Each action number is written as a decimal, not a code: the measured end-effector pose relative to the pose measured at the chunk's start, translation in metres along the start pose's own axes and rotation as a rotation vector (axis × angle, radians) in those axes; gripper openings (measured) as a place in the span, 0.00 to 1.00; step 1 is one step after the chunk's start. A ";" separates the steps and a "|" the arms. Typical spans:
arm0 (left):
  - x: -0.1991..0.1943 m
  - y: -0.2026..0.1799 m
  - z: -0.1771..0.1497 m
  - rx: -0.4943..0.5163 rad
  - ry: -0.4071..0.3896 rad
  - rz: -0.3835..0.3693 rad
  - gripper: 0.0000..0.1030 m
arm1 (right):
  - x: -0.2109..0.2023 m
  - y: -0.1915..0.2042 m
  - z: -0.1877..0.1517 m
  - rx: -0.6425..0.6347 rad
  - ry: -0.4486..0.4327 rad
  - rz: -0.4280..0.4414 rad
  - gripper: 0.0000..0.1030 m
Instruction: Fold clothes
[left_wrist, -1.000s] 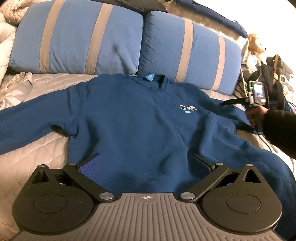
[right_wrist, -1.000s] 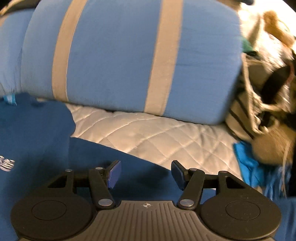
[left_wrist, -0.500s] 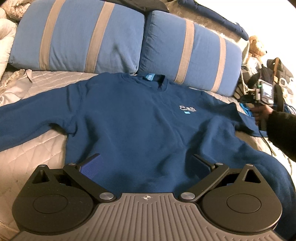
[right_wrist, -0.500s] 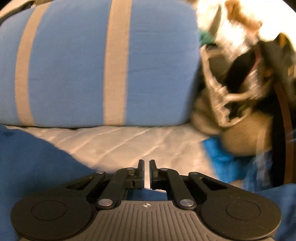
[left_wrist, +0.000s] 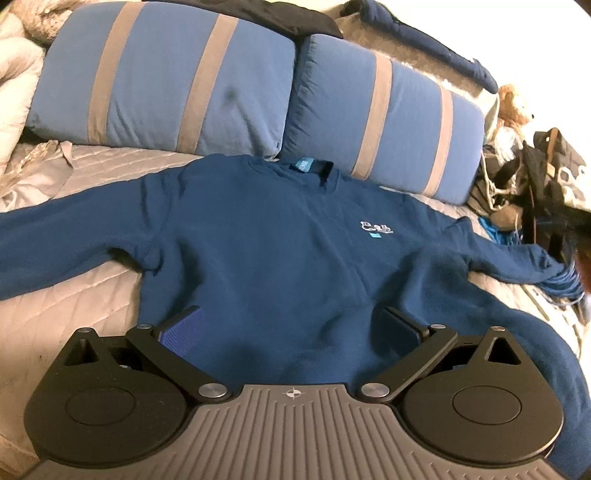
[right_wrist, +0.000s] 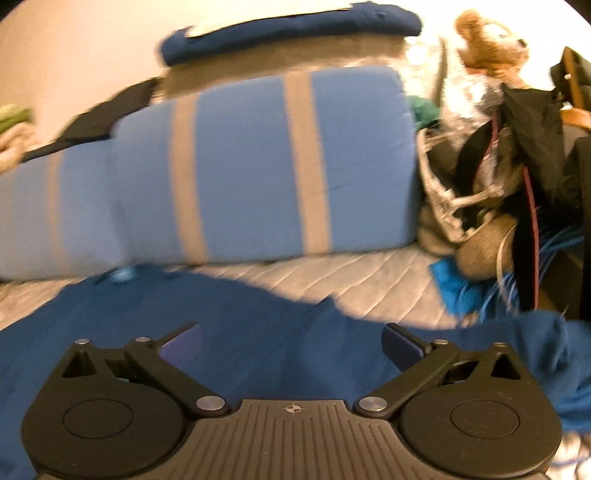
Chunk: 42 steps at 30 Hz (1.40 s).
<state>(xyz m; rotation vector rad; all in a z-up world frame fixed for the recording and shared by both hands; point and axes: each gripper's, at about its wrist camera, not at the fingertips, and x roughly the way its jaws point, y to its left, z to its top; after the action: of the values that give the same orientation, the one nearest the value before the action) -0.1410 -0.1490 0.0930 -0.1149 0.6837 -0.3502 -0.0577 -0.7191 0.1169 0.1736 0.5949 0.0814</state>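
A dark blue sweatshirt (left_wrist: 266, 251) lies face up and spread flat on the bed, collar toward the pillows, a small white logo (left_wrist: 376, 229) on its chest and both sleeves stretched outward. My left gripper (left_wrist: 291, 328) is open and empty, low over the hem. My right gripper (right_wrist: 291, 339) is open and empty over the sweatshirt's right shoulder and sleeve (right_wrist: 258, 332). The right sleeve's cuff (left_wrist: 546, 264) reaches the bed's right edge.
Two blue pillows with tan stripes (left_wrist: 177, 77) (left_wrist: 388, 122) lie behind the collar. The quilted beige bedcover (left_wrist: 66, 306) shows on both sides. A pile of bags, cords and a teddy bear (right_wrist: 487, 37) crowds the bed's right edge. A cream blanket (left_wrist: 14, 92) sits far left.
My right gripper was shut half a second ago and has opened wide; it has pulled back and risen, and is gone from the left wrist view. The left gripper stayed over the hem.
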 end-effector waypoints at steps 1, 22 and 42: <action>-0.002 0.003 0.000 -0.013 -0.001 -0.004 1.00 | -0.009 0.003 -0.007 -0.003 0.017 0.034 1.00; -0.115 0.096 -0.045 -0.244 0.012 0.010 1.00 | -0.120 0.047 -0.149 0.117 0.409 0.413 0.67; -0.121 0.097 -0.049 -0.250 -0.009 -0.027 1.00 | -0.122 0.081 -0.144 0.169 0.425 0.393 0.47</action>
<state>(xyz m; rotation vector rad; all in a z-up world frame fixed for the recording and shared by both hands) -0.2322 -0.0154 0.1060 -0.3632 0.7152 -0.2892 -0.2420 -0.6350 0.0815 0.4429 0.9867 0.4583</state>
